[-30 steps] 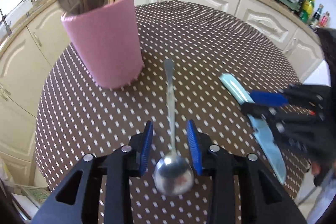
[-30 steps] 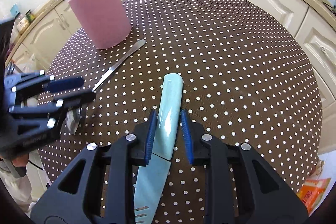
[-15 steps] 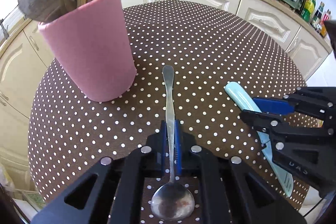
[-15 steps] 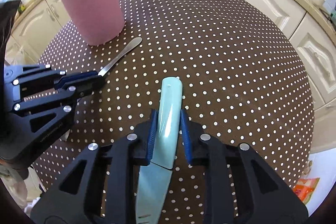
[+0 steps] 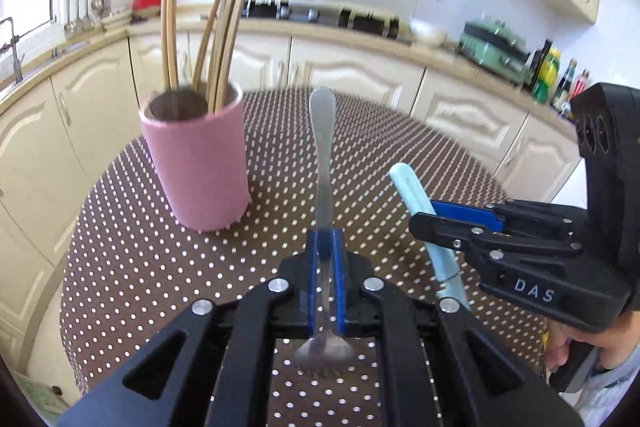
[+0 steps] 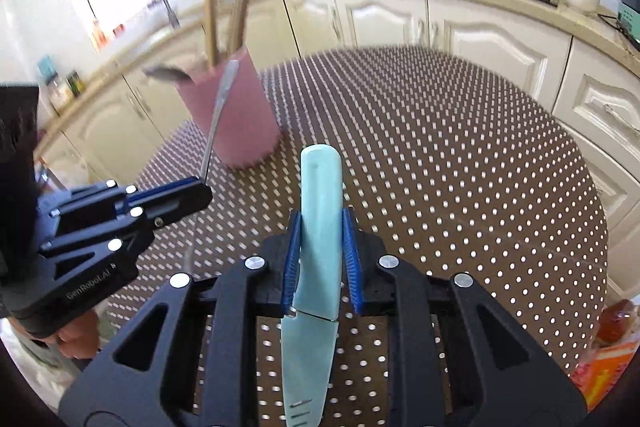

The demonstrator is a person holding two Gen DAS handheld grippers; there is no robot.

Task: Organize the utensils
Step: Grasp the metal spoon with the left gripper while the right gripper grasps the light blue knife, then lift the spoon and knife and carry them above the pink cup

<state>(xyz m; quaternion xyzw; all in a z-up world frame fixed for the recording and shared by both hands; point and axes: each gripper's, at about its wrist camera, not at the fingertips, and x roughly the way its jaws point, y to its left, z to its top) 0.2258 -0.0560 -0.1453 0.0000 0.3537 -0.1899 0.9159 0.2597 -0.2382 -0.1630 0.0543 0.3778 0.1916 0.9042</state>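
Spoon and knife now off the table, each clamped between its tool's blue pads.

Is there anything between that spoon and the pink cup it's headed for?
Nothing visible on the way: only bare dotted tablecloth lies between the spoon, clamped in the left gripper, and the pink cup. The cup's mouth is crowded, though: wooden utensils and a ladle stand in it, so the spoon needs a free gap.

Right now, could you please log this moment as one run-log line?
left gripper: shut on spoon | right gripper: shut on teal knife | both lifted off table | pink holder: upright
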